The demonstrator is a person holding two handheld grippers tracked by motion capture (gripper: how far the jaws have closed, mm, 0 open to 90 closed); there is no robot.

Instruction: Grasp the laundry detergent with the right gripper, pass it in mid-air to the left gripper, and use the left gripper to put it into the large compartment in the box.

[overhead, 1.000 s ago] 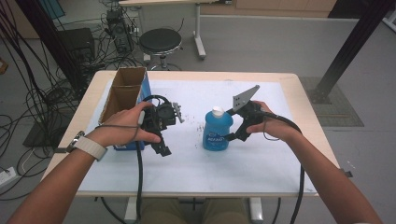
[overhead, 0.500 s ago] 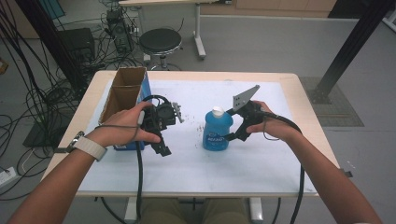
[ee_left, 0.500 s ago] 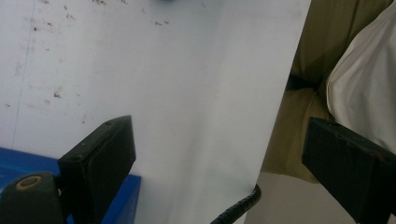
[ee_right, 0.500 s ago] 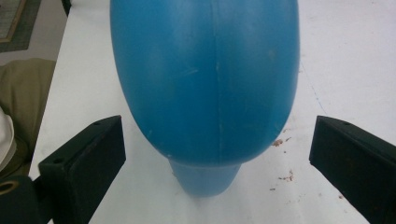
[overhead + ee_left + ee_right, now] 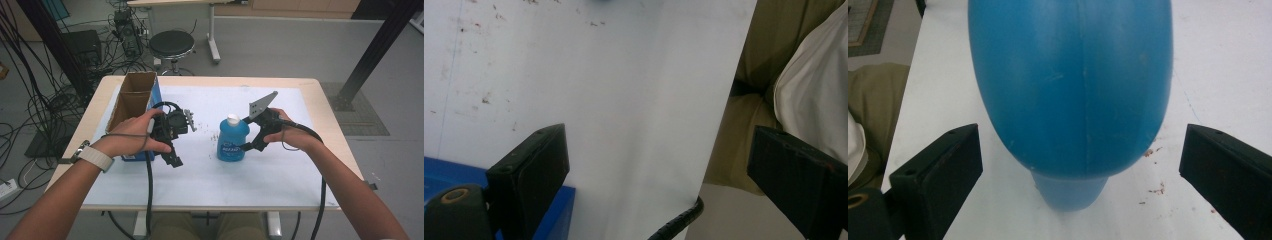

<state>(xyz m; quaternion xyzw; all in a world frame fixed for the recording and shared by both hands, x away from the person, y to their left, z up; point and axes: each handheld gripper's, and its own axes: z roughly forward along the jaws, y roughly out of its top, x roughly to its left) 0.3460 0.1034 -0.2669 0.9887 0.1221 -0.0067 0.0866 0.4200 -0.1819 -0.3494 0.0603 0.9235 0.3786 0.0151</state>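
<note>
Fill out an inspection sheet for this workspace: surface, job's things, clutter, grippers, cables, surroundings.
Surface: white sheet over a wooden table, with small brown specks.
Job's things: blue bottle with white cap, upright at mid-table.
Clutter: open cardboard box with blue side, at the table's left.
Grippers: right gripper open, jaws either side of the bottle, not touching; left gripper open, holding nothing.
Cables: one black cable trails from each gripper; loose tangle on the floor at left.
Surroundings: black stool, grey floor.

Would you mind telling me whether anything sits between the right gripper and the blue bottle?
Nothing visible does. The right gripper is open with the blue bottle directly between its jaws, and only bare white table shows on either side.
</note>
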